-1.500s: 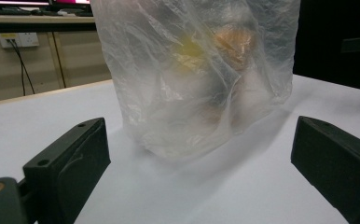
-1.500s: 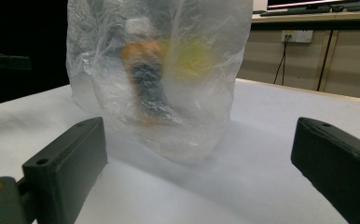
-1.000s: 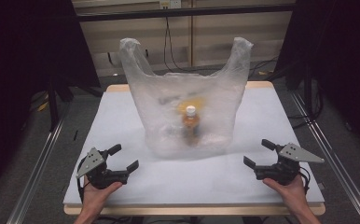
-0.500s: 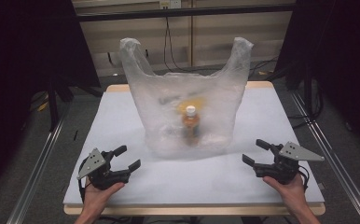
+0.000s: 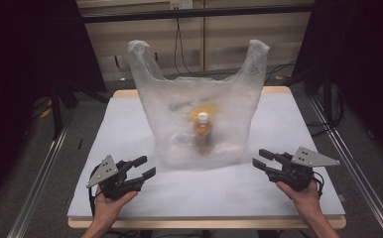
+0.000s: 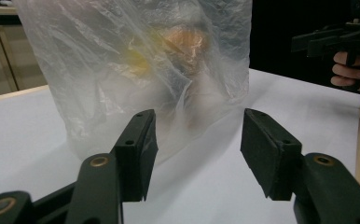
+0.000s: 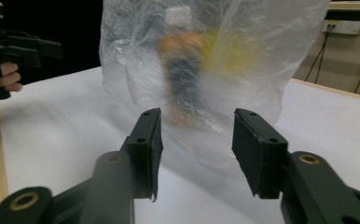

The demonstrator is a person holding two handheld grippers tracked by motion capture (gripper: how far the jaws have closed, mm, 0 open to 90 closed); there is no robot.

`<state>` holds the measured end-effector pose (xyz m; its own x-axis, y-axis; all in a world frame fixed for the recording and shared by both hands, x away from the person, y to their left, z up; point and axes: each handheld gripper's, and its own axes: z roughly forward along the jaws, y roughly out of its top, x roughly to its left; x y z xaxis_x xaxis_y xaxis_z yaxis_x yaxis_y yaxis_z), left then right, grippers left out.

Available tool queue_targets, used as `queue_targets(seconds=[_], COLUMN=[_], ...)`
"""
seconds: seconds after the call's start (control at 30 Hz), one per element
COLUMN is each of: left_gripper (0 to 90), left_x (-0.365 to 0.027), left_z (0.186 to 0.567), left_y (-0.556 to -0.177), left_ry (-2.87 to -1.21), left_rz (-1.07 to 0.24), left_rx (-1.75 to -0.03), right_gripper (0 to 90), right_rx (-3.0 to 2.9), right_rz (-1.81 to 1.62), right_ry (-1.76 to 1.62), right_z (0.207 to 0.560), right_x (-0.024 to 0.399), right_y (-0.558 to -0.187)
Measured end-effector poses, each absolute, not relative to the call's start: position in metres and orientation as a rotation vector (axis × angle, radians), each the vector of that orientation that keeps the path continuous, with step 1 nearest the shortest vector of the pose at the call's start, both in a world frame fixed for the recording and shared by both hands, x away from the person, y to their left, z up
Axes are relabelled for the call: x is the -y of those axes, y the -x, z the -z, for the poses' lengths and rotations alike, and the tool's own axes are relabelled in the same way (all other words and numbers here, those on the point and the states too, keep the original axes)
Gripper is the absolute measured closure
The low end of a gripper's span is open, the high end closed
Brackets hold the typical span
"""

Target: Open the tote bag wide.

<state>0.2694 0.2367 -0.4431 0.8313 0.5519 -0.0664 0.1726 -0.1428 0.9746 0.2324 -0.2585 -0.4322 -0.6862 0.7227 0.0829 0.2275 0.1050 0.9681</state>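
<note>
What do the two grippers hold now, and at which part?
Nothing. The left gripper and right gripper have just been closing on empty air, short of the plastic bag.

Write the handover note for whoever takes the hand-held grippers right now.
Left hand-held gripper: empty, jaws just been closing, near the table's front left.
Right hand-held gripper: empty, jaws just been closing, front right.
Plastic bag stands upright mid-table, handles up, with a bottle upright inside and something yellow behind it.
Done: nothing visible; bag untouched.
Left: probably reaching in to handle the bag or bottle.
</note>
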Motion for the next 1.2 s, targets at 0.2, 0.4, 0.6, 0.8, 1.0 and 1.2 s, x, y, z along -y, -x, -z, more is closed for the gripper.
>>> queue_targets(seconds=[0.2, 0.4, 0.6, 0.8, 1.0, 1.2], left_gripper=[53.7, 60.6, 64.2, 82.8, 90.0, 90.0], left_x=[-0.227, -0.218, -0.214, -0.206, -0.199, -0.191], left_z=[0.434, 0.423, 0.415, 0.410, 0.405, 0.400], left_y=[-0.275, -0.288, -0.297, -0.308, -0.320, -0.322], left_ry=[-1.711, -1.690, -1.721, -1.747, -1.738, -1.763], left_rz=[-0.340, -0.329, -0.321, -0.256, -0.204, -0.198], left_rx=[-0.538, -0.560, -0.582, -0.555, -0.540, -0.502], right_gripper=[66.5, 74.4, 81.1, 90.0, 90.0, 90.0], right_rx=[-2.003, -2.027, -2.035, -2.043, -2.064, -2.062], right_rz=[-1.646, -1.665, -1.689, -1.745, -1.742, -1.763], right_ry=[-0.916, -0.911, -0.892, -0.888, -0.882, -0.872], right_z=[0.424, 0.413, 0.405, 0.397, 0.392, 0.383], right_x=[0.251, 0.240, 0.232, 0.226, 0.221, 0.218], right_y=[-0.241, -0.256, -0.265, -0.281, -0.291, -0.296])
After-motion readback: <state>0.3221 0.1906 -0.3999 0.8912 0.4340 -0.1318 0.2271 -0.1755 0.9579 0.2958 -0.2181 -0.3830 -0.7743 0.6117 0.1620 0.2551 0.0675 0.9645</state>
